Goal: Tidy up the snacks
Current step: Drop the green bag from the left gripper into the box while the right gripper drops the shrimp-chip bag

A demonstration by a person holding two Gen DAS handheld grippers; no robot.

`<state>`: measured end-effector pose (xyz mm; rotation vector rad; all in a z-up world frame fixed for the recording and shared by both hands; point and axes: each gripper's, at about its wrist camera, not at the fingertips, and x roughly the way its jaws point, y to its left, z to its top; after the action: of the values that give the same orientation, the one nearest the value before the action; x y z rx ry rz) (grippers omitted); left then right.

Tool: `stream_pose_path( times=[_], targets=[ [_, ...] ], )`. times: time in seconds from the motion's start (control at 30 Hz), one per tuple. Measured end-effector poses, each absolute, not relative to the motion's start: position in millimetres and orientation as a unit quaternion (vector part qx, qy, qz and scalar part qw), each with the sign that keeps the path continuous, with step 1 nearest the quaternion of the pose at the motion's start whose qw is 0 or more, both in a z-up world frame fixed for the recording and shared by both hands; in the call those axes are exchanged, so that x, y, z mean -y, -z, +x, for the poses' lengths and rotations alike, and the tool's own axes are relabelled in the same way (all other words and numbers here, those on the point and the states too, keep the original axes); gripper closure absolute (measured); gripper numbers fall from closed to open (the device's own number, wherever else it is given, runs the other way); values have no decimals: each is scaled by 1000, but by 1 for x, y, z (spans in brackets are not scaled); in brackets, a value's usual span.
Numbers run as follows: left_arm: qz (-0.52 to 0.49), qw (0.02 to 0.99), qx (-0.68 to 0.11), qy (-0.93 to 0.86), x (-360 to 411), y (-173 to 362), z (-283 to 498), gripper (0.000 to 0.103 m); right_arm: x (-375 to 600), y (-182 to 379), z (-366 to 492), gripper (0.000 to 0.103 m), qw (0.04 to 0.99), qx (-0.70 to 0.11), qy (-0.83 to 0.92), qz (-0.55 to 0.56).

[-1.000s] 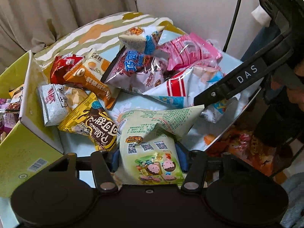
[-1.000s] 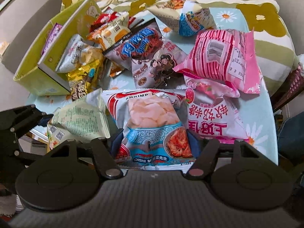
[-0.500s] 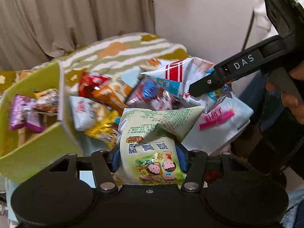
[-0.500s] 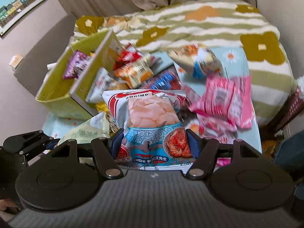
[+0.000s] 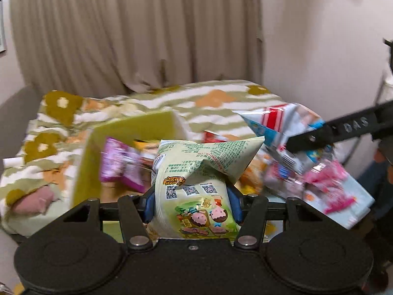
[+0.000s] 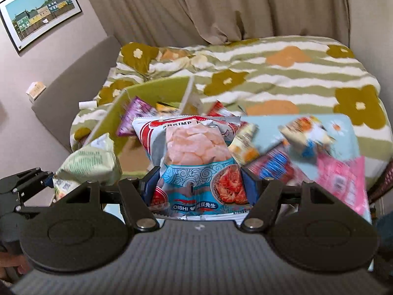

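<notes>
Beige curtains [image 5: 137, 32] hang behind a bed with a green-striped, flowered quilt [image 5: 216, 93]. From my left wrist camera, the left gripper [image 5: 192, 206] tilts downward, its blue-padded fingers [image 5: 148, 205] clamped on one pale green snack bag [image 5: 196, 184] raised above the pile. Beyond it stands one yellow-green box [image 5: 130, 127], open, with a purple packet [image 5: 118, 164] inside; other packets in it are too blurred for me to count. At the right edge the other tool's black finger [image 5: 343, 127] presses one red, white and blue bag [image 5: 282, 132]. Pink packets [image 5: 329, 186] lie smeared on a light blue counter [image 5: 356, 196].

From my right wrist camera, the right gripper [image 6: 200, 186] also points downward, fingers [image 6: 248, 184] closed on one shrimp chip bag [image 6: 194, 157] held in the air. The green bag [image 6: 91, 159] shows at left in the left tool, just beside the box [image 6: 157, 88]. On the blue counter [image 6: 343, 127] I count about four loose packets, motion-blurred. One framed picture [image 6: 40, 9] hangs on the wall.
</notes>
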<state>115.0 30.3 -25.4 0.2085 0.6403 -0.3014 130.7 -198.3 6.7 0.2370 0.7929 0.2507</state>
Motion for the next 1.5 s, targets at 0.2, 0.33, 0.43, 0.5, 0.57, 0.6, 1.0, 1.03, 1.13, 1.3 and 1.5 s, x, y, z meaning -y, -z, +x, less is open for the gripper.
stream_pose_path(
  times=[0.2, 0.33, 0.43, 0.5, 0.57, 0.6, 1.0, 1.03, 1.13, 1.3, 1.5],
  targets=[
    [107, 938, -315, 102, -79, 19, 165, 43, 134, -15, 173, 20, 912, -375, -119, 115],
    [109, 935, -326, 87, -99, 27, 203, 42, 94, -13, 199, 20, 917, -371, -103, 104],
    [116, 930, -339, 82, -108, 40, 228, 42, 70, -8, 215, 20, 920, -369, -88, 100],
    [116, 925, -352, 87, -113, 49, 241, 42, 57, -2, 225, 20, 920, -373, -74, 96],
    [119, 919, -364, 92, -115, 60, 252, 42, 47, 5, 235, 20, 918, -379, -58, 97],
    [122, 916, -369, 94, -116, 65, 256, 42, 43, 10, 239, 20, 917, -383, -51, 98],
    [98, 910, -384, 117, -140, 80, 254, 1, 27, 44, 254, 19, 901, -423, -14, 95],
    [90, 913, -382, 114, -142, 77, 250, 1, 26, 45, 254, 19, 900, -425, -12, 96],
    [71, 919, -376, 101, -150, 69, 239, 1, 26, 47, 253, 19, 898, -428, -20, 99],
    [36, 925, -369, 79, -163, 61, 230, 1, 20, 47, 255, 19, 899, -426, -31, 100],
    [29, 924, -376, 63, -166, 66, 242, 1, 13, 56, 273, 19, 891, -441, -39, 97]
  ],
)
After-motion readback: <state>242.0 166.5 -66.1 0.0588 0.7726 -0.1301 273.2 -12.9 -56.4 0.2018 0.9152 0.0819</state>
